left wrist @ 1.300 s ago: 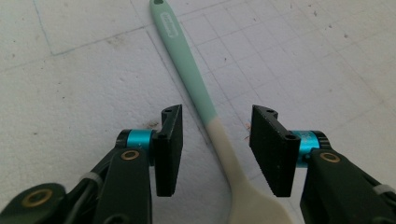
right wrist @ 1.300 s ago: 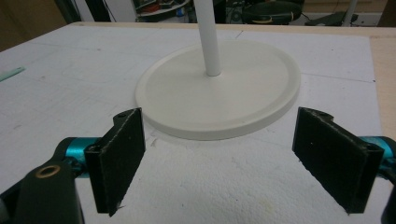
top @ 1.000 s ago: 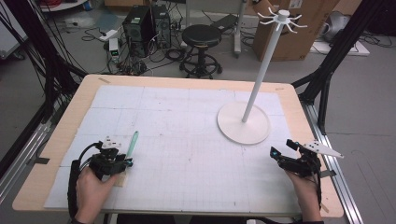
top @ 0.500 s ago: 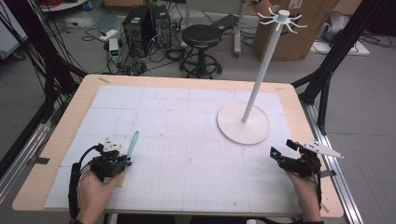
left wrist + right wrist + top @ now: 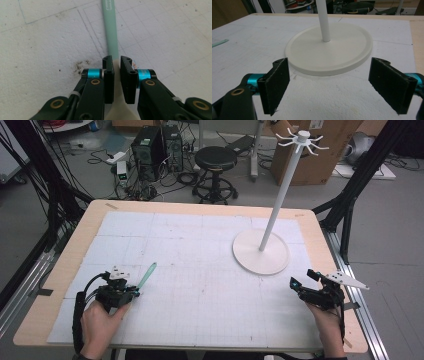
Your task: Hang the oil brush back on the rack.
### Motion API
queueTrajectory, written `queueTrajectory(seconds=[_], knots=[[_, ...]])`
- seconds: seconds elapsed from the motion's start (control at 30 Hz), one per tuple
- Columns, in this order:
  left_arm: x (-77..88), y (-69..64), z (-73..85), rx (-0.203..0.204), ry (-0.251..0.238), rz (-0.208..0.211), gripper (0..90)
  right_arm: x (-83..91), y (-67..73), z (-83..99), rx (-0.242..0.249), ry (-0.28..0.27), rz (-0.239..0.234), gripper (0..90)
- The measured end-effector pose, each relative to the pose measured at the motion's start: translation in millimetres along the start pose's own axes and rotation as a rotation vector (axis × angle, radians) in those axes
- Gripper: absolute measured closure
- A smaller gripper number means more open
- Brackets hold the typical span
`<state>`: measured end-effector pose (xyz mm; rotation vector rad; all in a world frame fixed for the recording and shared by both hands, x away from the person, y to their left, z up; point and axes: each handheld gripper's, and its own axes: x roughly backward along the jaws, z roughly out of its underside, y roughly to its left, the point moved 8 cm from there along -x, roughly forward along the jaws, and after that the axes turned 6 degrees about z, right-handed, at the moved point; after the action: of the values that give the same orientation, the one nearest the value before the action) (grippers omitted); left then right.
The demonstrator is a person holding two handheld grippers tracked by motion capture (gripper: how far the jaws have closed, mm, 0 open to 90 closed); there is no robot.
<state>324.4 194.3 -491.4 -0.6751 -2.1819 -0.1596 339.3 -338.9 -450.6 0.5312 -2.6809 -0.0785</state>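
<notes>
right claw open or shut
Open: in the right gripper view the right claw has its two black jaws far apart, nothing between them.

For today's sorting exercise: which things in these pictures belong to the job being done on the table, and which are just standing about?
Belong to the job, as far as the pictures suggest:
- left gripper, shut on the green utensil
- right gripper, open, facing the white hook stand

Just standing about, on the floor behind the table:
- black stool
- computer tower
- cardboard box
</notes>
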Motion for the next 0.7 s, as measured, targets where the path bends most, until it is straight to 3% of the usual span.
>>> queueTrajectory(seconds=[0.17,0.43,0.7], knots=[[0.2,-0.6,-0.9,-0.022,-0.014,0.015,82.5,-0.3,0.2,-0.4,0.003,-0.002,-0.001,16.6],[5.9,-7.7,-9.9,-0.049,-0.057,0.101,82.3,-1.3,-0.2,-0.5,0.010,-0.003,0.000,16.5],[14.0,-13.8,-26.4,-0.084,-0.143,0.150,82.4,-1.5,0.8,-1.4,0.004,-0.002,-0.002,16.5]])
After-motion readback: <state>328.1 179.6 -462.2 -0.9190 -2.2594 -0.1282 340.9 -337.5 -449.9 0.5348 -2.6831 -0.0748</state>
